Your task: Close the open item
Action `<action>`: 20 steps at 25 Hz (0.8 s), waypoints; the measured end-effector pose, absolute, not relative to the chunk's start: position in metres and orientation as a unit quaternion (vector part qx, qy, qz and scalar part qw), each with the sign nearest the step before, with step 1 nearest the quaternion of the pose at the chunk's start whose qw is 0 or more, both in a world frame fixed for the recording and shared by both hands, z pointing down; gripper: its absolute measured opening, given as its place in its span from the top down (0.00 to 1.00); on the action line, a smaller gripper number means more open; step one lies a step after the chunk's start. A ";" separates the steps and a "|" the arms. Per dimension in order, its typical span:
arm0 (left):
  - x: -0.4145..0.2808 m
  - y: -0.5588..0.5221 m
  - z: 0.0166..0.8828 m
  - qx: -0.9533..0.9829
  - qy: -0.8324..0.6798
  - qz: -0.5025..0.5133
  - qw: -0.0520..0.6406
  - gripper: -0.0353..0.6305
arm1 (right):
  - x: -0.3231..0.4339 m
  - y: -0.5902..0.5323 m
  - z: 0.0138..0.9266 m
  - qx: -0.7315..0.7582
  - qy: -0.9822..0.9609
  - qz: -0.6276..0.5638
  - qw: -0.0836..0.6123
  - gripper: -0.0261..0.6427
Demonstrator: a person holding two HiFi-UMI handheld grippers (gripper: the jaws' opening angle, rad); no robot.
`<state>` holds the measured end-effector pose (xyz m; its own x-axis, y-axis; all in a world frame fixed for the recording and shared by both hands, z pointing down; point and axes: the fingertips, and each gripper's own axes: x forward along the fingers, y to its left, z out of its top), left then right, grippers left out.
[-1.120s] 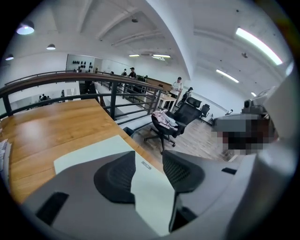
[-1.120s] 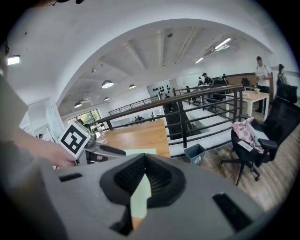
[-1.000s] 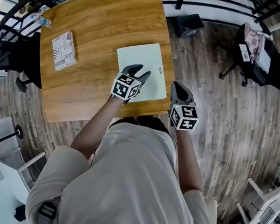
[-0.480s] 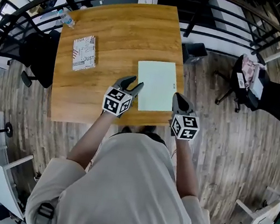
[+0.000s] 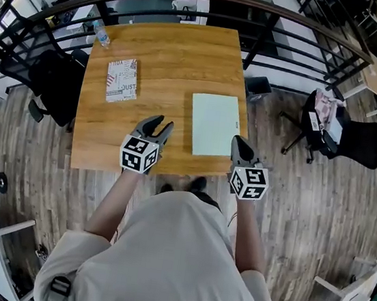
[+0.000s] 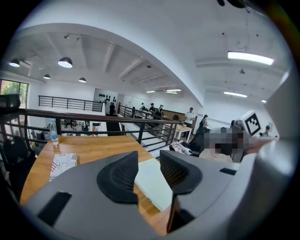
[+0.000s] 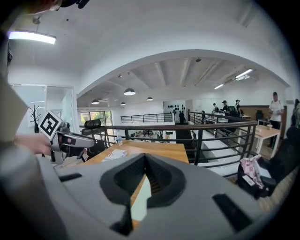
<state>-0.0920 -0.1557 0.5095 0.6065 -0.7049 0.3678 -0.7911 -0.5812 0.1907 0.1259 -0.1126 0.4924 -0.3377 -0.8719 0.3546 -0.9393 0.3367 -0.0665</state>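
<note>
green book (image 5: 214,124) on wooden table (image 5: 167,54)

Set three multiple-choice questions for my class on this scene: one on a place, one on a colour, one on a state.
1. Where on the square wooden table does the clear plastic water bottle stand?
A. far left corner
B. near right corner
C. centre

2. What colour is the plain rectangular book by the table's right edge?
A. black
B. pale green
C. red

3. How does that book lie?
A. open, pages spread
B. propped upright
C. shut and flat

Answers: 1 A, the head view shows it at the left corner by the railing; 2 B, its cover is pale green; 3 C, one flat cover shows and no pages.
</note>
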 end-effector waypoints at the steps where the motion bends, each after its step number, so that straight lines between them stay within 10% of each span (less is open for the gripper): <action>1: -0.097 -0.151 0.505 0.881 -0.426 0.123 0.167 0.74 | 0.124 -0.108 0.487 0.563 -0.807 0.127 0.126 0.96; 20: -0.101 -0.107 0.451 0.886 -0.435 0.088 0.133 0.81 | 0.124 -0.063 0.448 0.566 -0.811 0.104 0.102 0.96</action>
